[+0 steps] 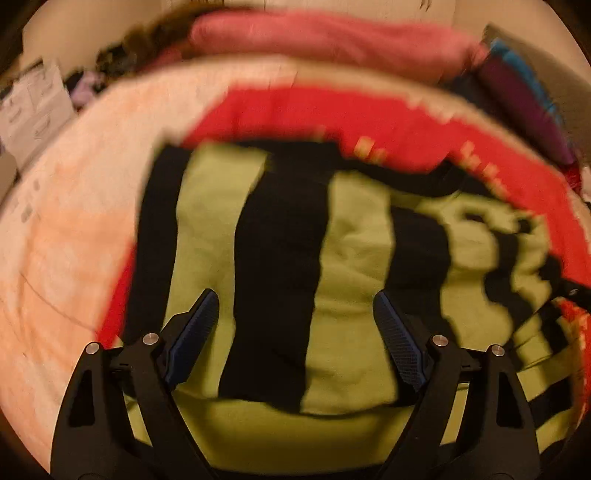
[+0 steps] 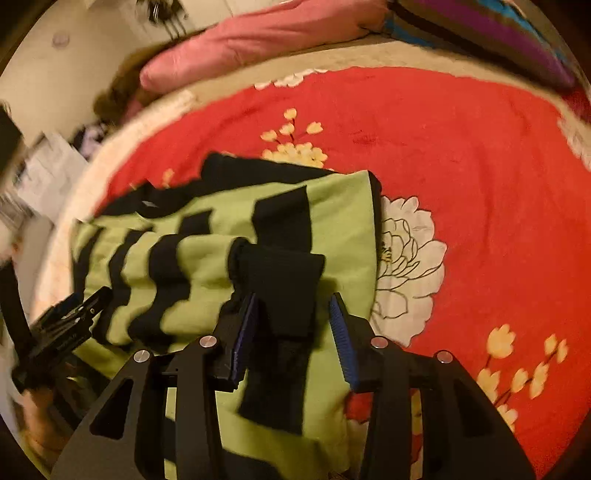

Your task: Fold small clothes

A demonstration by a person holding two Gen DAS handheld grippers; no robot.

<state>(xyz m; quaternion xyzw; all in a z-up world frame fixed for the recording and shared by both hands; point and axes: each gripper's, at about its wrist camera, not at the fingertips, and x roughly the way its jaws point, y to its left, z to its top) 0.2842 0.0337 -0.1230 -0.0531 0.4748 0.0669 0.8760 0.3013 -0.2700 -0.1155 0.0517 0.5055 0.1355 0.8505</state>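
Note:
A small green garment with black stripes lies on a red flowered blanket. My left gripper is open and hovers just above the garment's striped body, holding nothing. In the right wrist view the garment lies partly folded, with a striped sleeve across it that ends in a black cuff. My right gripper is open, its fingers on either side of the cuff, apart from it. The left gripper also shows at the left edge of the right wrist view.
The red blanket covers a bed with a cream border. A pink pillow and a purple, blue striped cushion lie at the far end. Papers and clutter sit beyond the left edge.

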